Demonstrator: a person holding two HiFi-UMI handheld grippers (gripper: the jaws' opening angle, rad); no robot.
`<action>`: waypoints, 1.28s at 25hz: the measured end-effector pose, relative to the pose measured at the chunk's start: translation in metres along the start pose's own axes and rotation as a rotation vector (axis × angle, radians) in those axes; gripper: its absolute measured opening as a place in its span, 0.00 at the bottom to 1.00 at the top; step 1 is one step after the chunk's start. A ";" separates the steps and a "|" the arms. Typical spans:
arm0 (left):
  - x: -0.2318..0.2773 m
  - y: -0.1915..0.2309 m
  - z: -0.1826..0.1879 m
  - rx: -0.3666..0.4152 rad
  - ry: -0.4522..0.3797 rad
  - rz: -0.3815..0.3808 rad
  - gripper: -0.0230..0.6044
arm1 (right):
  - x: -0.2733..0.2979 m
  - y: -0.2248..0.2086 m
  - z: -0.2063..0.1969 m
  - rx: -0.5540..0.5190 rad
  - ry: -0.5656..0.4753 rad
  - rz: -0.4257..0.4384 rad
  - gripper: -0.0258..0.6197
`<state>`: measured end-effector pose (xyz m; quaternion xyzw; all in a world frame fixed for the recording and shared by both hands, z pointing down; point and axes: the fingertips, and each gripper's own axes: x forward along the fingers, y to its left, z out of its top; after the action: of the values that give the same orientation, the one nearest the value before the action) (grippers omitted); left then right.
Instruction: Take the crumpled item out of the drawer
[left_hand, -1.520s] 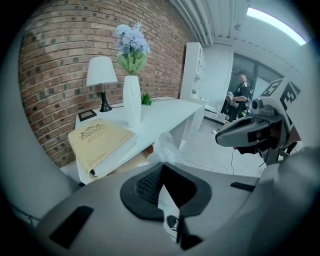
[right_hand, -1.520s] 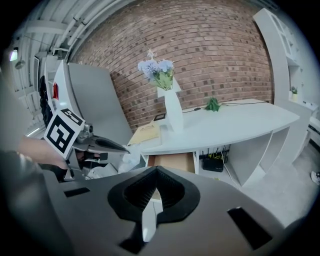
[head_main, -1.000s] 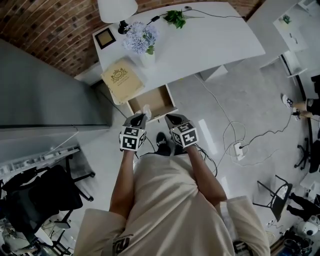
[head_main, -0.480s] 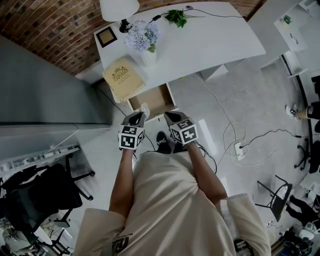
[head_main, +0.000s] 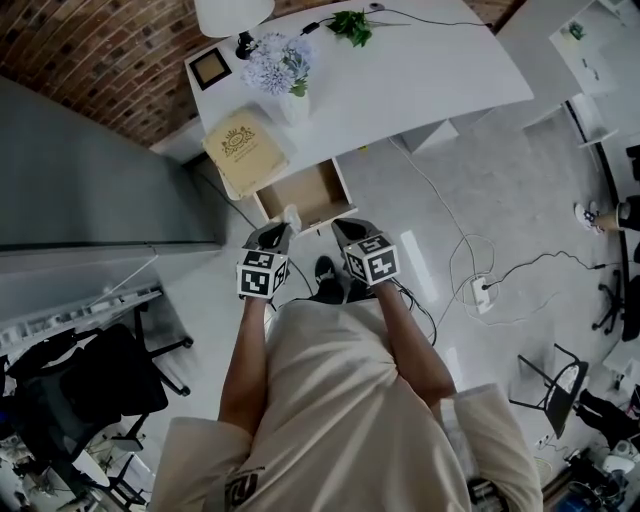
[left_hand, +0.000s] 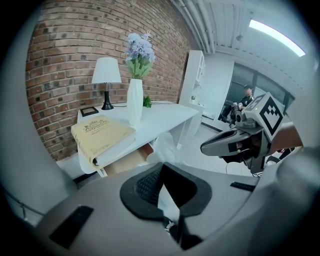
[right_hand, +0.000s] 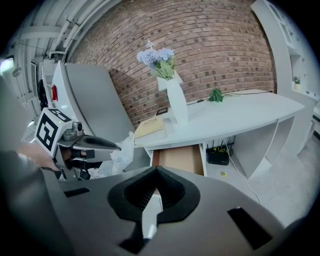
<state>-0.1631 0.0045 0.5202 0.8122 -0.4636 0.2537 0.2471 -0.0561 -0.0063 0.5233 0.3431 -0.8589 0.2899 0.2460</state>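
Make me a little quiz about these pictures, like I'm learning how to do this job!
1. Which tool grips the crumpled white item? A) left tool B) right tool C) neither
2. True or false: the wood-lined desk drawer is pushed shut.
3. What lies on the corner of the white desk nearest that drawer?

Key: 1: A. 2: false, it stands open. 3: a tan hardcover book.
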 end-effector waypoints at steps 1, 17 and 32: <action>0.000 -0.001 -0.001 0.000 0.001 0.000 0.06 | 0.000 0.001 -0.001 -0.002 0.000 0.003 0.08; 0.011 -0.017 -0.002 0.039 0.024 -0.030 0.06 | -0.017 -0.010 -0.009 0.029 -0.018 -0.027 0.08; 0.012 -0.016 -0.002 0.031 0.021 -0.028 0.06 | -0.018 -0.004 -0.002 -0.011 -0.025 -0.017 0.08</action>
<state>-0.1441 0.0054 0.5271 0.8196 -0.4455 0.2658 0.2431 -0.0412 0.0005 0.5150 0.3524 -0.8606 0.2787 0.2397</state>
